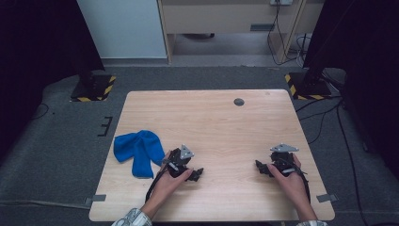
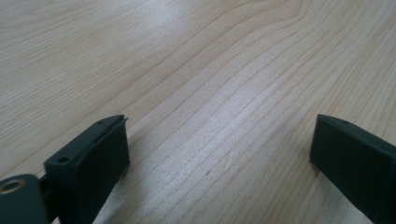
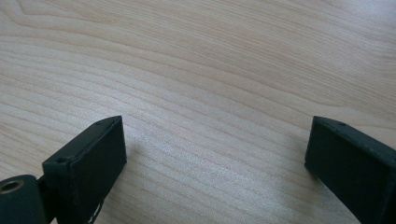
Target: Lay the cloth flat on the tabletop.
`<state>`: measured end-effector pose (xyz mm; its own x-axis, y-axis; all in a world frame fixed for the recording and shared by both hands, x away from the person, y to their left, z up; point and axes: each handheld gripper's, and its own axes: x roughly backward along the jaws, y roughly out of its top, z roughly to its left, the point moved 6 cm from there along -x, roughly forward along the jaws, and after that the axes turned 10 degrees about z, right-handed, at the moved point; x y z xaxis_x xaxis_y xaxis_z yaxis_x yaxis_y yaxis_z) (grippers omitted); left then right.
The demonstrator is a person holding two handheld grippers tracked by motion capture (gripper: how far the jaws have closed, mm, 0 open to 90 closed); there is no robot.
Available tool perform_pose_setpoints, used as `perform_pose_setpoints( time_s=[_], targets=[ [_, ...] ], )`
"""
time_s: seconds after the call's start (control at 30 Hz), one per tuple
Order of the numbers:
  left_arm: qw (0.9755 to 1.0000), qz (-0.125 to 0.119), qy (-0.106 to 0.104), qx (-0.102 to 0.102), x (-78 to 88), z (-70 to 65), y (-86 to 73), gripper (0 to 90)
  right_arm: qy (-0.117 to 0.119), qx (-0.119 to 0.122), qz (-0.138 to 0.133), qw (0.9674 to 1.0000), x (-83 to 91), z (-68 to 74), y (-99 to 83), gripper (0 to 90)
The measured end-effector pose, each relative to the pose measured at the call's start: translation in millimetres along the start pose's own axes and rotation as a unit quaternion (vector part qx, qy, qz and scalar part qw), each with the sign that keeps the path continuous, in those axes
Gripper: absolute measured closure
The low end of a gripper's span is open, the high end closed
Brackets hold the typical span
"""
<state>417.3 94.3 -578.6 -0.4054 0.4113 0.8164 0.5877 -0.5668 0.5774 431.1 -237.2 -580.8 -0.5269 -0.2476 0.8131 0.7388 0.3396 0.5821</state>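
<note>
Pale wooden bench (image 1: 226, 117) stands on grey carpet. At about 8 o'clock on it lies a crumpled blue cloth (image 1: 137, 149), just beside the left gripper (image 1: 197, 174) at 7 o'clock. At 4 o'clock rests the right gripper (image 1: 260, 167). Both grippers gape wide with only bare wood between their jaws, pointing toward each other.

The worktop (image 1: 221, 117) is pale wood with fine, wavy grain and a smooth, softly sheened finish. At its nine o'clock edge lies a soft, matt blue cloth (image 1: 137, 149). Each tool, left (image 1: 196, 174) and right (image 1: 261, 167), has matt black plastic jaws. The floor (image 1: 70, 141) is rough grey carpet.
</note>
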Motion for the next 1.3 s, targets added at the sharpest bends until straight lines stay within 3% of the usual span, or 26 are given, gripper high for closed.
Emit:
perform_pose_setpoints(
  time_s=[0.13,0.17,0.33,0.37,0.47,0.53,0.57,0.6,0.67,0.77,0.83,0.97,1.1,1.17,1.3],
  targets=[
    [0.9997,-0.019,-0.009,0.011,7.7,3.8,3.7,7.2,0.000,0.000,0.000,1.0000,0.0,0.0,0.0,5.4],
    [0.9994,-0.033,-0.001,0.012,16.5,7.3,7.1,7.3,0.000,0.000,0.000,1.0000,0.0,-0.1,0.0,5.4],
    [0.9988,-0.044,0.017,0.015,30.9,17.9,6.7,7.2,0.000,0.000,0.000,1.0000,0.0,0.0,0.0,5.4],
    [0.9986,-0.042,0.030,0.012,36.7,25.0,4.6,7.2,0.000,0.000,0.000,1.0000,0.0,0.0,0.0,5.4],
    [0.9982,-0.044,0.035,0.017,42.9,34.0,2.4,7.1,-0.001,0.000,0.000,1.0000,0.0,-0.1,0.0,5.5],
    [0.9976,-0.046,0.046,0.022,49.6,44.8,-0.3,7.1,-0.001,0.000,0.000,1.0000,0.1,0.0,-0.1,5.5],
    [0.9966,-0.048,0.058,0.032,56.7,56.8,-3.8,7.1,-0.001,0.000,0.000,1.0000,0.1,0.0,0.0,5.4],
    [0.9966,-0.048,0.058,0.032,56.7,56.8,-3.8,7.1,-0.001,0.000,0.000,1.0000,0.1,0.0,0.0,5.4],
    [0.9946,-0.071,0.056,0.050,70.5,68.4,-5.7,7.1,-0.001,0.000,0.000,1.0000,0.0,0.0,0.0,5.4],
    [0.9934,-0.079,0.063,0.055,79.0,74.5,-5.8,6.8,-0.001,0.000,0.000,1.0000,0.0,0.1,0.0,5.3],
    [0.9916,-0.080,0.077,0.066,86.4,86.9,-9.2,6.6,-0.002,-0.002,0.000,1.0000,-0.1,0.5,0.1,5.0],
    [0.9901,-0.086,0.078,0.078,92.4,101.8,-16.2,6.6,-0.002,-0.002,0.001,1.0000,-0.1,0.5,0.1,5.0],
    [0.9861,-0.101,0.085,0.100,104.5,120.1,-24.1,6.8,-0.003,-0.002,0.002,1.0000,-0.1,0.7,0.0,4.9],
    [0.9827,-0.109,0.091,0.118,113.2,131.7,-29.5,6.8,-0.003,-0.002,0.002,1.0000,-0.1,0.7,0.1,4.9],
    [0.9801,-0.111,0.099,0.132,121.2,142.7,-36.3,7.0,-0.003,-0.002,0.002,1.0000,-0.1,0.8,0.1,4.9]
  ],
)
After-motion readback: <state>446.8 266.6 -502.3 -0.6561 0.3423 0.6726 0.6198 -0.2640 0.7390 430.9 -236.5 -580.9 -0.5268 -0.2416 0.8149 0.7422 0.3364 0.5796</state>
